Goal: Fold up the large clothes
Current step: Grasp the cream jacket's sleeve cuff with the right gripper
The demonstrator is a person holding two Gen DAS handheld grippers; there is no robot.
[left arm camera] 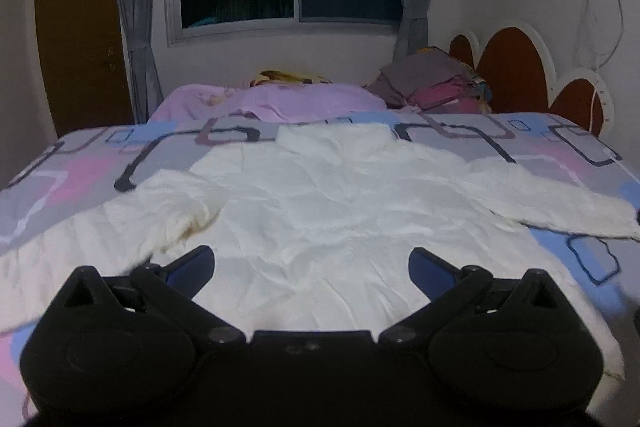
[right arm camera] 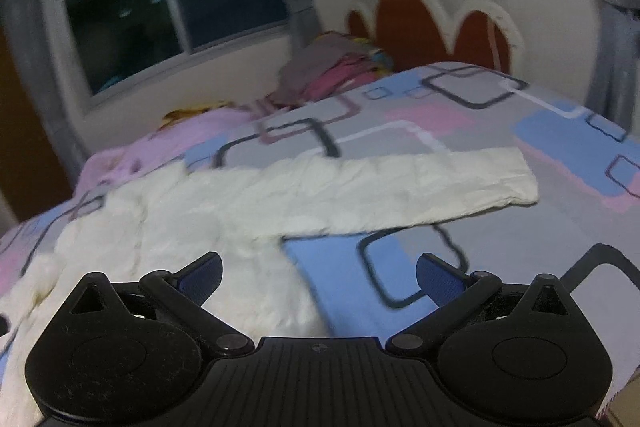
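Bed point(left arm camera: 560, 155) fills both views under a patterned sheet; its near edge is cut off by the tongs' housings. White garment point(left arm camera: 320, 211) lies flat mid-frame, sleeves out to either side; the right sleeve point(right arm camera: 420, 183) crosses the right view's centre. Right view blurred. Left tongs point(left arm camera: 311, 263) spread, holding nothing. Right tongs point(right arm camera: 319, 271) spread, holding nothing. No legible writing.

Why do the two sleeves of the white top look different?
The right sleeve lies straight and flat, reaching sideways across the bedsheet. The left sleeve angles down toward the bed's edge and bunches near the shoulder, with a brownish mark there. Both are long, white and wrinkled.
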